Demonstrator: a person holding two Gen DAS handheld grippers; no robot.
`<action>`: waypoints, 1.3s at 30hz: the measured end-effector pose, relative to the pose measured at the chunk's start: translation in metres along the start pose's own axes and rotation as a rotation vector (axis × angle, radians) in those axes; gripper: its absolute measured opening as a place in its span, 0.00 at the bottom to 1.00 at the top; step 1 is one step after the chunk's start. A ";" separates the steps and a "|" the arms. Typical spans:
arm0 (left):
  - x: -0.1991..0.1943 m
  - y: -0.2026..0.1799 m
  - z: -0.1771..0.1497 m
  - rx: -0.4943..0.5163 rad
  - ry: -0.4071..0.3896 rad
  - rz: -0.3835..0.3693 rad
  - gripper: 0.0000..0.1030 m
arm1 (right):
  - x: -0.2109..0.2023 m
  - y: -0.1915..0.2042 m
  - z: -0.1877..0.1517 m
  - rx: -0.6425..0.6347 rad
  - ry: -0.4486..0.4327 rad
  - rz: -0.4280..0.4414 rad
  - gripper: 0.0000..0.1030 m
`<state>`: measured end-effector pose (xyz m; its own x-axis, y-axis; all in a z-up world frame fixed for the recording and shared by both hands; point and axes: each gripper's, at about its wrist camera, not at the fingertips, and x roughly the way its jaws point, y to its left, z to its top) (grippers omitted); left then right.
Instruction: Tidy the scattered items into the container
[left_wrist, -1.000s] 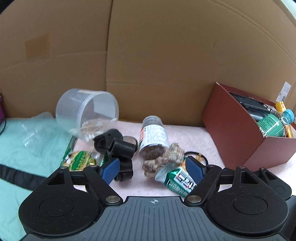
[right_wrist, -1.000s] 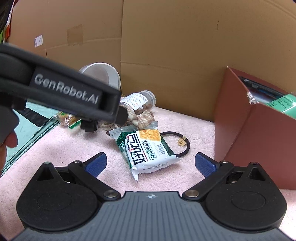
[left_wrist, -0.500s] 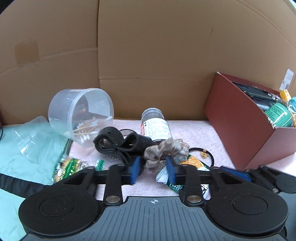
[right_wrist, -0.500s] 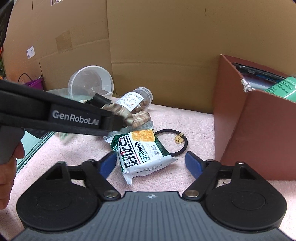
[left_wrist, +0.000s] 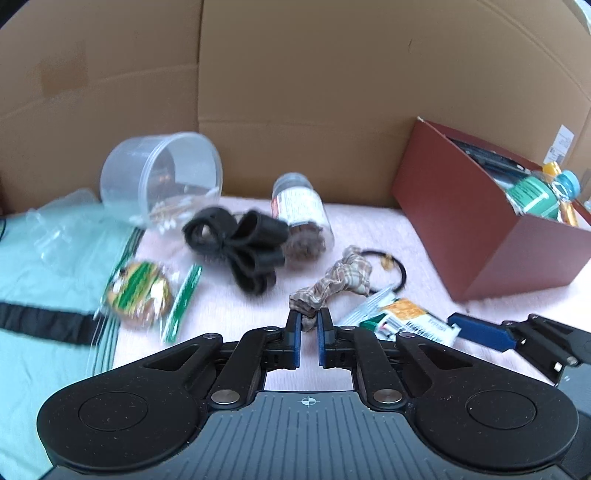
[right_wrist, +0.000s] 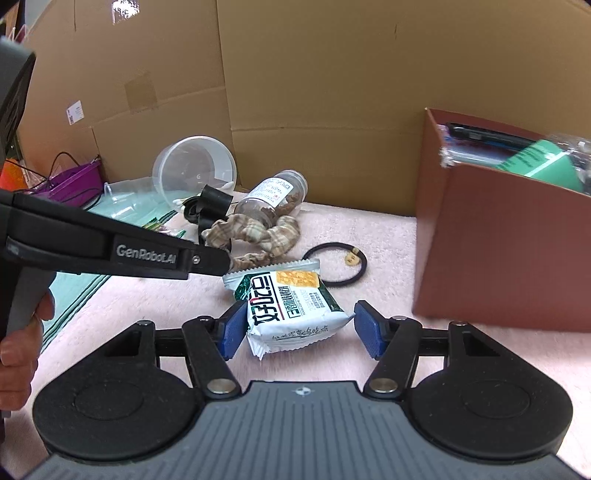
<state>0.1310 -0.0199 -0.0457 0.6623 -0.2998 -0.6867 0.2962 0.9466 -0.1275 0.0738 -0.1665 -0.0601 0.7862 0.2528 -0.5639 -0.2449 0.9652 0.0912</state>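
A: What are we holding? Our left gripper has its blue pads pinched on one end of the plaid fabric scrunchie, a soft, crumpled band of beige check cloth that trails away across the pink fleece mat.

B: And our right gripper stands spread wide, one pad on each side of the glossy green-and-white snack packet, which lies flat on the mat with crimped ends. We can't tell whether the pads touch it.

A: Just beyond the scrunchie we see a thin black hair tie with a small gold charm, a clear plastic jar on its side with brown pieces inside, and a tangle of black rubbery straps.

B: The reddish-brown cardboard box sits to the right, well apart from the scrunchie, already holding a green-labelled bottle.

A: Further left, a translucent round tub lies tipped over with cotton swabs inside. Plain corrugated cardboard walls close in the scene behind.
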 end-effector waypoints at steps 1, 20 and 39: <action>-0.003 0.000 -0.004 -0.002 0.007 -0.001 0.04 | -0.004 -0.001 -0.003 -0.004 0.002 -0.001 0.66; -0.043 -0.013 -0.042 0.102 -0.030 0.068 0.53 | -0.050 0.018 -0.032 -0.047 0.034 0.033 0.71; -0.029 -0.024 -0.040 0.164 0.023 -0.053 0.53 | -0.039 0.019 -0.028 -0.050 0.032 0.031 0.72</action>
<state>0.0769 -0.0293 -0.0518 0.6275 -0.3439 -0.6985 0.4395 0.8970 -0.0469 0.0223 -0.1603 -0.0595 0.7595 0.2797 -0.5873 -0.2975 0.9522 0.0688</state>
